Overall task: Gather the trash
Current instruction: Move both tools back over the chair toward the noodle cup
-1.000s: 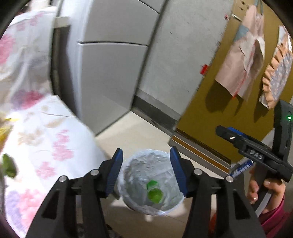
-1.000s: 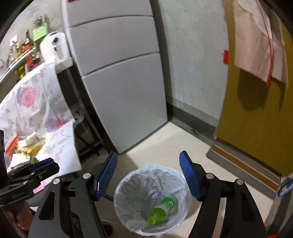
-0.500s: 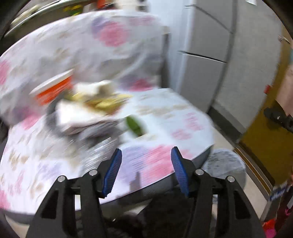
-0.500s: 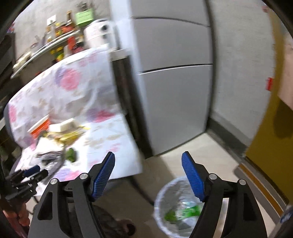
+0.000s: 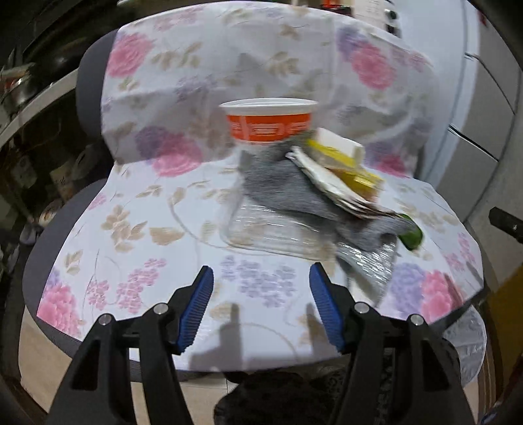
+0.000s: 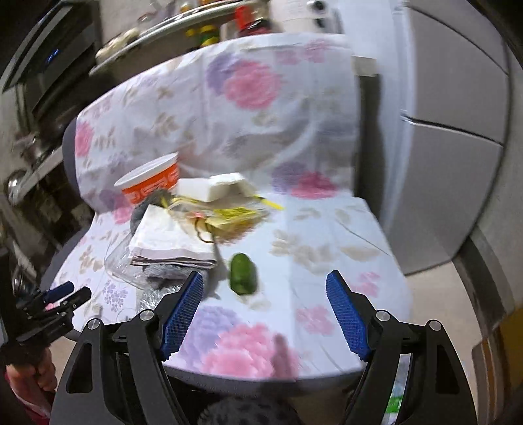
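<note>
A pile of trash lies on a chair draped in a floral cloth (image 5: 157, 209). It holds an orange and white cup (image 5: 268, 123), a clear plastic tray (image 5: 271, 229), a grey cloth (image 5: 287, 189), folded papers (image 5: 330, 183), a yellow wrapper (image 5: 353, 170), a white block (image 5: 340, 144) and a small green object (image 5: 412, 236). My left gripper (image 5: 261, 307) is open and empty, short of the plastic tray. My right gripper (image 6: 265, 314) is open and empty, with the green object (image 6: 242, 274) just beyond its left finger. The cup (image 6: 151, 187) and papers (image 6: 170, 242) lie left of it.
The bin with its white liner (image 5: 467, 340) stands on the floor under the chair's right front edge. A grey fridge (image 6: 451, 157) stands right of the chair. Cluttered shelves (image 6: 170, 29) run behind. My left gripper also shows at the right wrist view's left edge (image 6: 49, 304).
Both grippers have swung left from above the bin to face the chair and its trash pile. Both stay open and empty.
</note>
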`<state>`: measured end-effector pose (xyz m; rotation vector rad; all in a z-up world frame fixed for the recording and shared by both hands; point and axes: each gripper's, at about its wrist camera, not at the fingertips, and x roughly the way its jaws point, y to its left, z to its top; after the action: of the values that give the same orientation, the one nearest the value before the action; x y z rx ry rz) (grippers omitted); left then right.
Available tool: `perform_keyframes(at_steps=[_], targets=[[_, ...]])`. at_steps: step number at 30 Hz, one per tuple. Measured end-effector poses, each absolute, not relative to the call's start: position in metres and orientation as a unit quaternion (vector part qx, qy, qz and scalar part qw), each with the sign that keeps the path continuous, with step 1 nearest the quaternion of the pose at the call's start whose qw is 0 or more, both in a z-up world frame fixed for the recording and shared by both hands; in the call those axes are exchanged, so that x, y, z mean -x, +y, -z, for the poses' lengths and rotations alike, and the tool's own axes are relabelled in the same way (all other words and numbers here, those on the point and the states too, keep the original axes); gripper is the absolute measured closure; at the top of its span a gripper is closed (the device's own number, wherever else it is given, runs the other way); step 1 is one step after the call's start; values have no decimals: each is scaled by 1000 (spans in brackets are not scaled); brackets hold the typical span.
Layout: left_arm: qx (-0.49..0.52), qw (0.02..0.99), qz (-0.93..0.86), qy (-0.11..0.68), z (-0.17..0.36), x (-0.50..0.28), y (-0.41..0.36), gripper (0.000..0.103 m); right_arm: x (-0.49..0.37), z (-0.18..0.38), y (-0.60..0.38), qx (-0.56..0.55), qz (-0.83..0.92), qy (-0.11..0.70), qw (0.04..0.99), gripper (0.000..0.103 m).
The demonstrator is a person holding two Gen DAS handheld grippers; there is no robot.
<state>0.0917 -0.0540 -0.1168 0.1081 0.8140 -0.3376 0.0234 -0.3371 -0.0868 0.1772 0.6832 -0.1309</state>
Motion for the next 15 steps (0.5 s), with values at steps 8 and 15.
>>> perform_keyframes(at_steps=[8,15], targets=[[-37,911,126,391,107,-141,-41,44,-113,87,-320,-40,38,343,938,29],[-27,915,118,385,102,-195,-48,44,-201,112,-331,14,32,372,928,39]])
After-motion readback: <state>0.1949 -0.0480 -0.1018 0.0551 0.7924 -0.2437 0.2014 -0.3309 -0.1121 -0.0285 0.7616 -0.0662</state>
